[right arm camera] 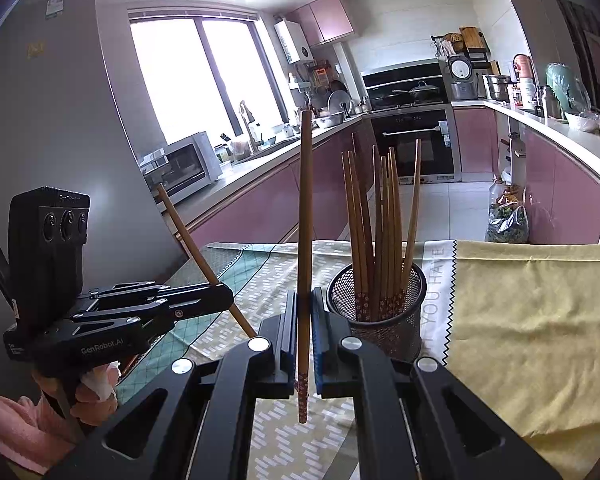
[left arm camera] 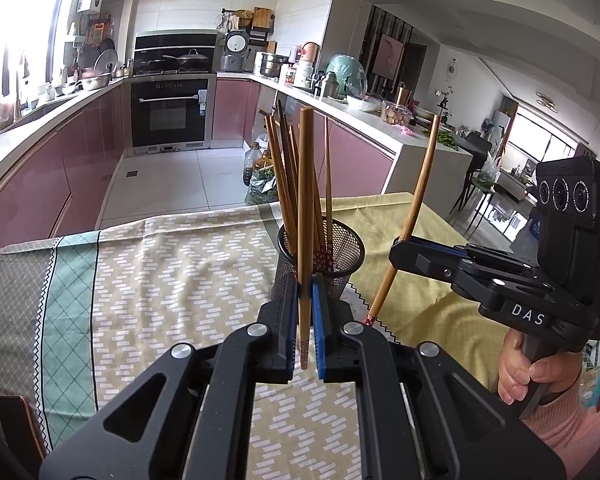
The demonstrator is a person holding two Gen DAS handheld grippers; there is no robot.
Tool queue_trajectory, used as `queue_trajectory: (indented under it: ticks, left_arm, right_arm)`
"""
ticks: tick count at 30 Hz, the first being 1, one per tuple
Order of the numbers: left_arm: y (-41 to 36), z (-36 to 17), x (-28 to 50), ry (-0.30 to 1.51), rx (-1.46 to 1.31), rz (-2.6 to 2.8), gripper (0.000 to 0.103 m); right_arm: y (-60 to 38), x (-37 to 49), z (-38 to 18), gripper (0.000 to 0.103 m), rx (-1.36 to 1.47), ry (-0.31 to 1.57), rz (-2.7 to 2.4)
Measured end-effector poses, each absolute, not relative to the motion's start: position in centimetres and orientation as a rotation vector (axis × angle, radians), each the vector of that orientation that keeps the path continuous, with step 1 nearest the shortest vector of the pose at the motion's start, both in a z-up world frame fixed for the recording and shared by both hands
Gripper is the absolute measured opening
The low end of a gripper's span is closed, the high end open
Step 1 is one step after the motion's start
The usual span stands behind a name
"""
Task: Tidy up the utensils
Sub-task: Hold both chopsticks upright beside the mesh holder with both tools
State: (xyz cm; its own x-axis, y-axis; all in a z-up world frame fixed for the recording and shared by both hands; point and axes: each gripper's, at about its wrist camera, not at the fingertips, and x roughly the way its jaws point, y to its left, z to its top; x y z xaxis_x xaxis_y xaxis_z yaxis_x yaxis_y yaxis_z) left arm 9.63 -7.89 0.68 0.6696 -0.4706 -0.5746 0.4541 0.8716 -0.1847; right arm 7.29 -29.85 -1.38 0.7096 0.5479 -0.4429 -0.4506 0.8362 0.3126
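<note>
A black mesh cup (left arm camera: pixel 332 252) stands on the table and holds several brown chopsticks (left arm camera: pixel 284 168); it also shows in the right wrist view (right arm camera: pixel 380 312). My left gripper (left arm camera: pixel 305 286) is shut on one upright chopstick (left arm camera: pixel 305 200), just in front of the cup. My right gripper (right arm camera: pixel 305 300) is shut on another chopstick (right arm camera: pixel 305 220), held upright just left of the cup. In the left wrist view the right gripper (left arm camera: pixel 400 246) sits right of the cup with its chopstick (left arm camera: pixel 416 200) tilted. In the right wrist view the left gripper (right arm camera: pixel 226 294) holds a slanted chopstick (right arm camera: pixel 196 244).
The table carries a patterned cloth (left arm camera: pixel 160 272) in green, beige and yellow (right arm camera: pixel 532 320). Beyond its far edge lies a kitchen floor (left arm camera: pixel 172 184) with pink cabinets, an oven (left arm camera: pixel 172 112) and a counter (left arm camera: pixel 364 116) at the right. A fridge (right arm camera: pixel 60 120) stands at the left.
</note>
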Motion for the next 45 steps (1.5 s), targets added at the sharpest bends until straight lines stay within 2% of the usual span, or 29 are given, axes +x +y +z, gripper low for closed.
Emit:
queue_trajectory:
  ticks: [45]
  left_arm:
    - [-8.08, 1.16, 10.25, 0.641, -0.025, -0.522, 0.008]
  right_arm:
    - [-30.53, 8.24, -1.03, 0.006, 0.19, 0.534, 0.551]
